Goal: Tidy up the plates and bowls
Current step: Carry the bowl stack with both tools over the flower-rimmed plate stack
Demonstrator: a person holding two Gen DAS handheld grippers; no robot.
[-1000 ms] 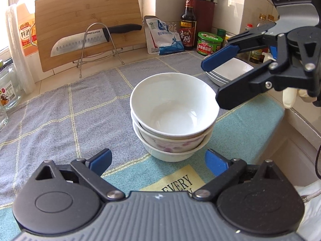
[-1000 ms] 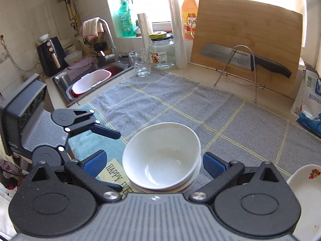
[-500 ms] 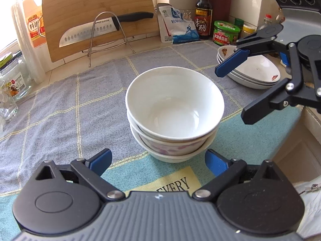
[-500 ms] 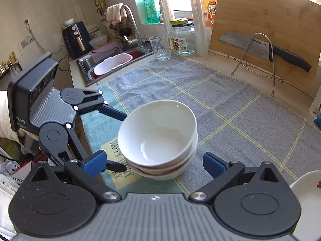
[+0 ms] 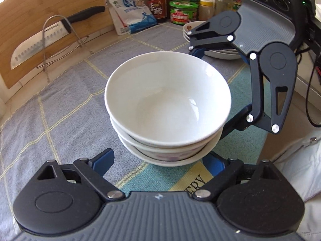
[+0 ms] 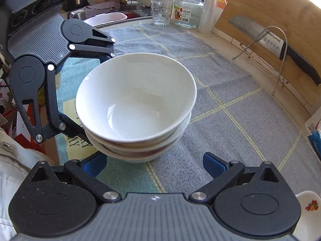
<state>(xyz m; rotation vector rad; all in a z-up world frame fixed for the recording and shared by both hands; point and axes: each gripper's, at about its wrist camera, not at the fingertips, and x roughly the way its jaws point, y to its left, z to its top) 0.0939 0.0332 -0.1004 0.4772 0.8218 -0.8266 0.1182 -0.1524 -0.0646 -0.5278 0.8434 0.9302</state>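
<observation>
A stack of three white bowls (image 5: 168, 108) stands on a grey checked towel (image 5: 60, 116); it also shows in the right wrist view (image 6: 136, 104). My left gripper (image 5: 158, 159) is open, its blue fingertips on either side of the stack's near base. My right gripper (image 6: 154, 163) is open too and straddles the stack from the other side. In the left wrist view the right gripper (image 5: 208, 92) reaches round the stack from the right. A stack of white plates (image 5: 216, 51) lies behind it.
A cutting board with a knife (image 5: 54, 38) on a wire stand leans at the back. Sauce bottles and a green jar (image 5: 183, 12) stand by the wall. A sink (image 6: 112, 16), a glass (image 6: 161, 12) and a jar sit at the towel's far end.
Both grippers have closed in on the bowl stack from opposite sides and now straddle it. The right gripper has swung down beside the stack. The bowls have not moved.
</observation>
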